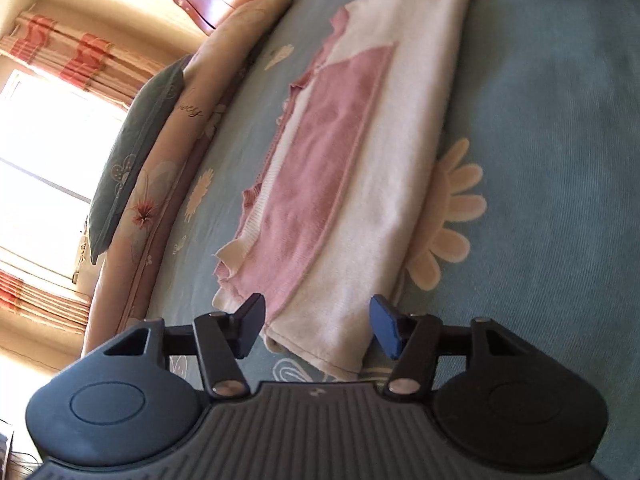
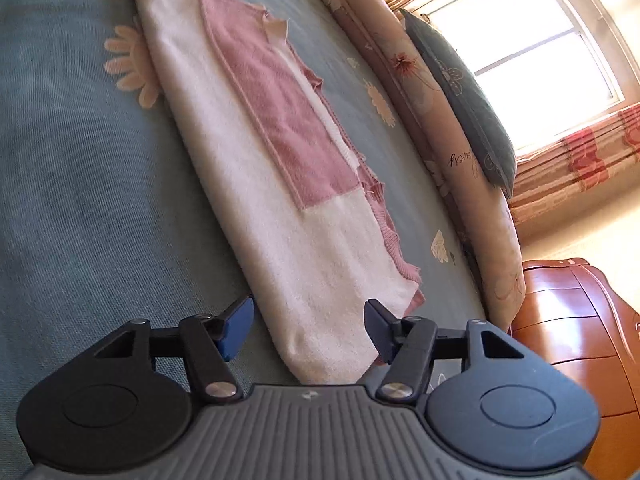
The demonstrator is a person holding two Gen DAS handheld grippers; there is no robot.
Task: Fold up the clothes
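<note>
While the cream-and-pink sweater [image 1: 352,160] lies folded into a long strip on the blue flowered bed [image 1: 540,120], the left hand-held gripper [image 1: 318,326] hovers wide open at one end of it and the right hand-held gripper [image 2: 310,330] gapes, holding nothing, at the other, pillows [image 2: 460,92] beyond the sweater.

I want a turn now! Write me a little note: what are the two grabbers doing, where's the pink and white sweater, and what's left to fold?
Left gripper: open, empty, at one short end of the sweater.
Right gripper: open, empty, at the opposite short end.
Sweater: lies flat on the blue bedspread, already folded lengthwise into a long narrow strip, pink panel on top. Pillows sit along the window side.
Done: the lengthwise folds.
Left: probably pinch both corners at one end and bring that end over to the other to make a short bundle. Neither gripper holds the cloth yet.
</note>
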